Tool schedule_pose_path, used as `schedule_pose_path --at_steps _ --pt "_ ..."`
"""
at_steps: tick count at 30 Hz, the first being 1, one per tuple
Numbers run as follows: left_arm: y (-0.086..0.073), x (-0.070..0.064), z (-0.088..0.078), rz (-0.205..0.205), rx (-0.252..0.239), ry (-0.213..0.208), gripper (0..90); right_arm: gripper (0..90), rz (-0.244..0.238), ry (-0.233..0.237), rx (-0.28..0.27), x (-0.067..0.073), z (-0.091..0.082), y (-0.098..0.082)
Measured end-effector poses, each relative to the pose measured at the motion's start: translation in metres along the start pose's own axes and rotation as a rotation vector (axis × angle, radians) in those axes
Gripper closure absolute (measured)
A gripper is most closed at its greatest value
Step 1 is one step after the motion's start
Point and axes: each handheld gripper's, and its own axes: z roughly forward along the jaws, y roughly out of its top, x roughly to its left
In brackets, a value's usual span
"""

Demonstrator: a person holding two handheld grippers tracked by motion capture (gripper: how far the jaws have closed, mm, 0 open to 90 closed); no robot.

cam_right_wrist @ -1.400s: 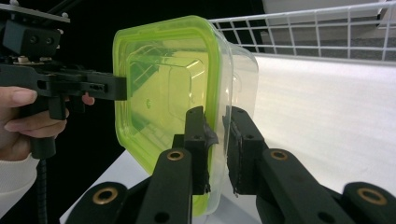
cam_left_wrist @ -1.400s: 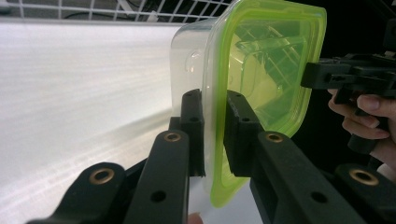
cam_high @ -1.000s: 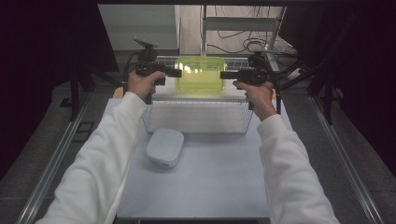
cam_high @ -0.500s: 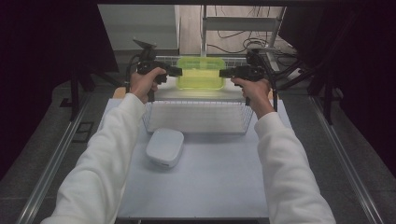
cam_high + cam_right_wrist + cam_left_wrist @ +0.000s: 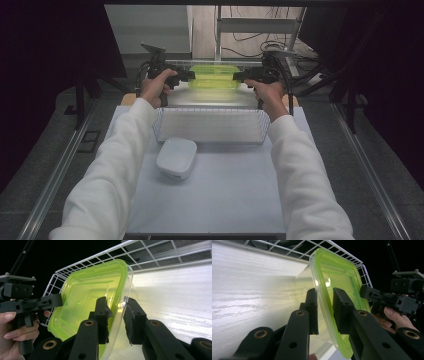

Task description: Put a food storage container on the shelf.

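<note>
I held the green lidded container [image 5: 216,76] level at twelve o'clock, above the far wire basket [image 5: 210,125], long axis running nine to three. My left tool [image 5: 186,76] and right tool [image 5: 240,76] clamped its opposite rims, forearms reaching straight forward over the counter [image 5: 225,190].

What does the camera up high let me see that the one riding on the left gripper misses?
The high view alone takes in the table, the white lidded box, the nearer wire basket and both white sleeves. The left gripper view alone gives a close look at its black fingers straddling the rim of the green container. Both show that container, held between the left gripper and the right gripper.
</note>
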Motion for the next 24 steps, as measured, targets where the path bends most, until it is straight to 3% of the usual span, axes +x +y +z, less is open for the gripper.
schedule_pose_path --at_steps 3,6,9,13,15,20,24 --pt "0.0 0.001 0.002 -0.005 -0.004 -0.006 73.4 71.4 0.003 -0.005 -0.002 0.0 0.0 -0.001" --pt "-0.001 0.003 0.002 0.003 -0.016 0.002 67.2 64.2 0.002 -0.024 -0.008 0.001 -0.001 -0.002" --pt "-0.002 -0.001 -0.004 0.043 -0.059 0.023 53.8 54.9 0.002 -0.019 -0.03 0.004 -0.002 -0.004" --pt "-0.005 -0.009 -0.01 0.097 -0.085 0.028 42.5 45.7 -0.049 -0.051 -0.076 0.012 -0.007 -0.006" --pt "-0.008 -0.013 -0.012 0.123 -0.099 0.042 37.5 40.6 -0.071 -0.04 -0.098 0.018 -0.011 -0.008" --pt "-0.017 -0.024 -0.019 0.179 -0.121 0.049 34.3 34.5 -0.139 -0.067 -0.13 0.026 -0.018 -0.012" --pt "-0.026 -0.031 -0.027 0.236 -0.128 0.07 32.3 31.6 -0.195 -0.036 -0.132 0.029 -0.027 -0.016"
